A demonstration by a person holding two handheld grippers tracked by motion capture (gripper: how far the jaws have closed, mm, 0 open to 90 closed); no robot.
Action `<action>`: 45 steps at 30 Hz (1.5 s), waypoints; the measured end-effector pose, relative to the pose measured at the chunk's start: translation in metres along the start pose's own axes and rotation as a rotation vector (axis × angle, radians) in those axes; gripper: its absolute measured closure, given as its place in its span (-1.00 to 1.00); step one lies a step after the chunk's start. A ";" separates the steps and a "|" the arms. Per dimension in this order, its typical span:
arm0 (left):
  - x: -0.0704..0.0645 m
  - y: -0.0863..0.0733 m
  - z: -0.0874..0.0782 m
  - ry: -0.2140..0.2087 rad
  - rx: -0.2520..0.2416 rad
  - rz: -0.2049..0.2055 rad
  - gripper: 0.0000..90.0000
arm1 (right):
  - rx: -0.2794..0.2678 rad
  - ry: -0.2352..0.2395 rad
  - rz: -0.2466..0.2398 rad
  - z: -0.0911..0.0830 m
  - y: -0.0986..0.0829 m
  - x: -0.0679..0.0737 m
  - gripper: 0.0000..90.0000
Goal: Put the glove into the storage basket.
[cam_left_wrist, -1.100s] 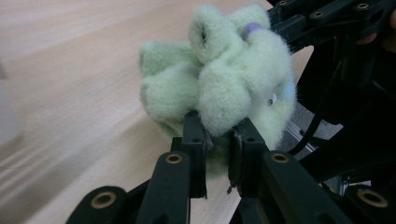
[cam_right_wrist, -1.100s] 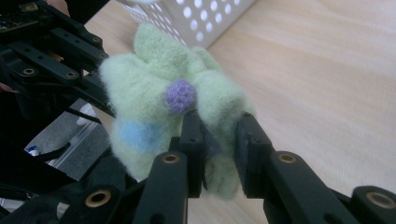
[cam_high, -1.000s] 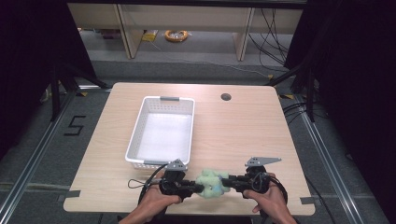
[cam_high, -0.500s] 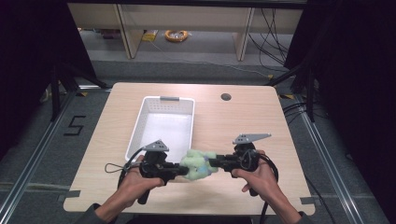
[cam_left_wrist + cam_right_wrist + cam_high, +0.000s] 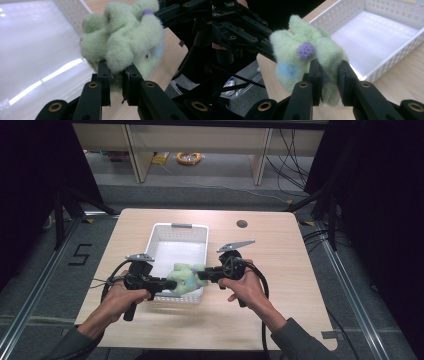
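- Fuzzy pale-green plush toy [image 5: 186, 277] hangs over the near rim of the white perforated plastic basket [image 5: 200, 231], pinched by both the left gripper [image 5: 116, 75] and right gripper [image 5: 329, 67].
- I'd carry it further over the basket before unclamping, both together, so it doesn't snag the rim.

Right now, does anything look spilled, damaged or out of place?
Nothing stands out. The green plush toy is held between the left gripper and right gripper over the near end of the white basket, which sits squarely on the table, undamaged.
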State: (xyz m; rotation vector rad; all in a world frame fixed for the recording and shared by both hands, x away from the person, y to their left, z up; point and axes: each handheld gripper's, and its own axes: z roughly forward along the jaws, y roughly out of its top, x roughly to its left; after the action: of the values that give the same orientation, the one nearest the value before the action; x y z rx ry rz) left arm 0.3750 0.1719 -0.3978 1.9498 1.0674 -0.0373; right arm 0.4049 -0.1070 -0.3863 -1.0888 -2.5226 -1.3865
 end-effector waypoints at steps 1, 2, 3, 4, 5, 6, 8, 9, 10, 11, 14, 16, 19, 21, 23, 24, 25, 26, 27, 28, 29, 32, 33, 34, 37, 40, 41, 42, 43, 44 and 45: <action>0.004 0.000 0.001 0.018 0.001 -0.005 0.73 | 0.001 0.002 0.000 0.004 0.002 -0.001 0.69; 0.008 0.000 0.001 0.016 0.004 -0.009 0.73 | 0.009 -0.009 0.009 0.009 0.004 -0.002 0.69; 0.011 0.001 0.002 0.021 0.018 -0.012 0.73 | 0.014 -0.006 0.011 0.012 0.005 -0.003 0.69; 0.014 0.002 0.003 0.022 0.029 -0.012 0.73 | 0.020 -0.003 0.008 0.017 0.007 -0.005 0.69; 0.018 0.002 0.004 0.036 0.030 -0.018 0.73 | 0.030 -0.012 0.024 0.020 0.008 -0.005 0.69; 0.022 0.003 0.005 0.031 0.038 -0.022 0.73 | 0.036 -0.013 0.024 0.025 0.009 -0.007 0.69; 0.028 0.004 0.006 0.031 0.055 -0.028 0.73 | 0.046 -0.011 0.036 0.031 0.011 -0.009 0.69; 0.031 0.004 0.007 0.037 0.055 -0.042 0.73 | 0.049 -0.013 0.040 0.034 0.012 -0.010 0.69; 0.035 0.004 0.007 0.033 0.066 -0.043 0.73 | 0.056 -0.013 0.050 0.037 0.012 -0.011 0.69; 0.036 0.004 0.008 0.037 0.070 -0.045 0.73 | 0.062 -0.015 0.056 0.040 0.012 -0.012 0.69; 0.043 0.003 0.011 0.044 0.092 -0.056 0.73 | 0.079 -0.026 0.057 0.050 0.012 -0.013 0.69; 0.046 0.002 0.012 0.055 0.091 -0.064 0.72 | 0.088 -0.025 0.068 0.055 0.011 -0.014 0.69; 0.051 0.001 0.015 0.071 0.121 -0.065 0.72 | 0.103 -0.033 0.082 0.063 0.009 -0.016 0.69; 0.054 -0.001 0.018 0.075 0.132 -0.064 0.72 | 0.118 -0.037 0.103 0.068 0.008 -0.017 0.69; 0.055 -0.001 0.020 0.085 0.144 -0.054 0.72 | 0.126 -0.056 0.088 0.075 0.007 -0.020 0.69; 0.056 -0.001 0.021 0.085 0.142 -0.056 0.72 | 0.137 -0.058 0.087 0.077 0.007 -0.020 0.69; 0.057 -0.001 0.021 0.089 0.155 -0.051 0.72 | 0.140 -0.061 0.087 0.079 0.007 -0.021 0.69; 0.058 0.000 0.021 0.097 0.168 -0.042 0.72 | 0.145 -0.063 0.087 0.081 0.007 -0.022 0.69; 0.058 0.000 0.023 0.095 0.161 -0.053 0.72 | 0.163 -0.073 0.113 0.082 0.008 -0.021 0.69; 0.059 0.000 0.024 0.093 0.178 -0.045 0.72 | 0.164 -0.080 0.095 0.084 0.008 -0.023 0.69; 0.059 0.001 0.025 0.094 0.185 -0.046 0.72 | 0.177 -0.080 0.091 0.086 0.008 -0.023 0.69; 0.061 0.002 0.028 0.101 0.222 -0.023 0.72 | 0.191 -0.094 0.081 0.091 0.007 -0.024 0.69; 0.061 0.002 0.028 0.104 0.222 -0.028 0.72 | 0.197 -0.100 0.088 0.092 0.007 -0.024 0.69; 0.062 0.002 0.030 0.102 0.242 -0.020 0.72 | 0.204 -0.110 0.095 0.092 0.007 -0.023 0.69; 0.062 0.001 0.033 0.114 0.262 -0.019 0.71 | 0.230 -0.111 0.089 0.094 0.006 -0.023 0.68; 0.063 0.000 0.036 0.120 0.267 -0.025 0.71 | 0.240 -0.119 0.080 0.096 0.005 -0.023 0.68; 0.063 0.000 0.036 0.118 0.266 -0.023 0.70 | 0.244 -0.125 0.091 0.097 0.005 -0.023 0.68; 0.064 0.000 0.037 0.123 0.272 -0.024 0.70 | 0.251 -0.127 0.093 0.097 0.005 -0.023 0.67; 0.064 0.000 0.038 0.128 0.279 -0.022 0.69 | 0.252 -0.129 0.082 0.098 0.006 -0.024 0.67; 0.064 0.000 0.038 0.130 0.280 -0.024 0.69 | 0.259 -0.134 0.086 0.099 0.006 -0.022 0.67; 0.064 0.000 0.039 0.131 0.285 -0.021 0.69 | 0.259 -0.142 0.082 0.100 0.007 -0.022 0.67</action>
State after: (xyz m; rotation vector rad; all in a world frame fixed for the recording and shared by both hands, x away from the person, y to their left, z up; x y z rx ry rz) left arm 0.4293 0.1873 -0.4473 2.2209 1.2232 -0.0776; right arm 0.4519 -0.0408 -0.4490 -1.2600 -2.6256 -0.9606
